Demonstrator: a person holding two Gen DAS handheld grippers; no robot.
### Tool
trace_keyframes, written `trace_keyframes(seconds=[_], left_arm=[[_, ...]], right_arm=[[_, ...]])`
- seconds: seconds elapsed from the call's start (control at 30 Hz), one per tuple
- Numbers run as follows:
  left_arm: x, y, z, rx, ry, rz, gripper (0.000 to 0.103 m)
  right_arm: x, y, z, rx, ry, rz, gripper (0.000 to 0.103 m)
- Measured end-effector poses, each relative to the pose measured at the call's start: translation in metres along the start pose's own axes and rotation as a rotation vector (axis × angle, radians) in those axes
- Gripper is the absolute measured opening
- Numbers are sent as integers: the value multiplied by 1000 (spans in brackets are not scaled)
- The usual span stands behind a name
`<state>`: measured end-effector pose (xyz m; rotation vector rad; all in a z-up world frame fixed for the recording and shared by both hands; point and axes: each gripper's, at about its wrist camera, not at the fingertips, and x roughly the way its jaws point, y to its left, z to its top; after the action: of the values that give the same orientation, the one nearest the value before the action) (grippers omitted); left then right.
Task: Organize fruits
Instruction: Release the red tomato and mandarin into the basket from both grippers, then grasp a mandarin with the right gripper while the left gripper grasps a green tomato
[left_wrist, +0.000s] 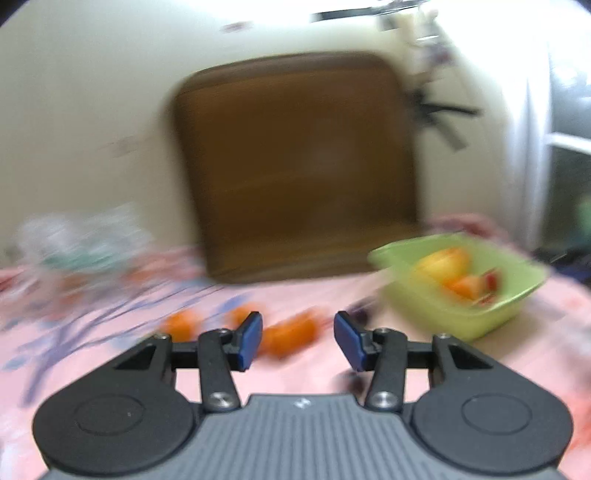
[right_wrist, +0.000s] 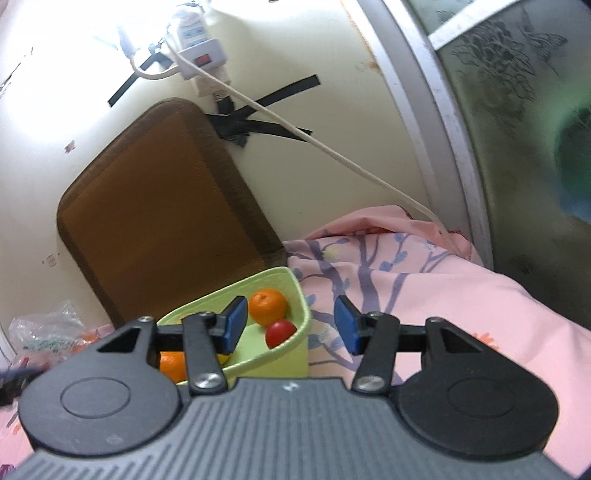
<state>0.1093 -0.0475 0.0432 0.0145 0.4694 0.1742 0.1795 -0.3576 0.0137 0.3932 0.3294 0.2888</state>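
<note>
The left wrist view is smeared by motion. My left gripper (left_wrist: 297, 332) is open and nothing sits between its blue pads (left_wrist: 249, 341). Just beyond it, three oranges (left_wrist: 291, 334) lie loose on the pink floral sheet (left_wrist: 92, 354). A green bowl (left_wrist: 413, 306) stands to the right and holds yellow, orange and red fruit (left_wrist: 443, 264). My right gripper (right_wrist: 290, 323) is open and empty above the near right corner of the same green bowl (right_wrist: 300, 295). In that bowl lie an orange (right_wrist: 267, 301), a small red fruit (right_wrist: 280, 332) and a second orange (right_wrist: 173, 365), partly hidden by the left finger.
A brown cushion (right_wrist: 159, 221) leans on the wall behind the bowl. A crumpled clear plastic bag (right_wrist: 40, 328) lies at the far left. A power strip (right_wrist: 199, 55) with a taped white cable hangs on the wall. A glass door frame (right_wrist: 443, 129) bounds the right side.
</note>
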Motion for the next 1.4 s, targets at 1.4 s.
trace_keyframes(seconds=[1.4], left_arm=[[-9,166,-72,-638,38,-36,45]], right_arm=[[176,334,-97,-469,605,258,47]])
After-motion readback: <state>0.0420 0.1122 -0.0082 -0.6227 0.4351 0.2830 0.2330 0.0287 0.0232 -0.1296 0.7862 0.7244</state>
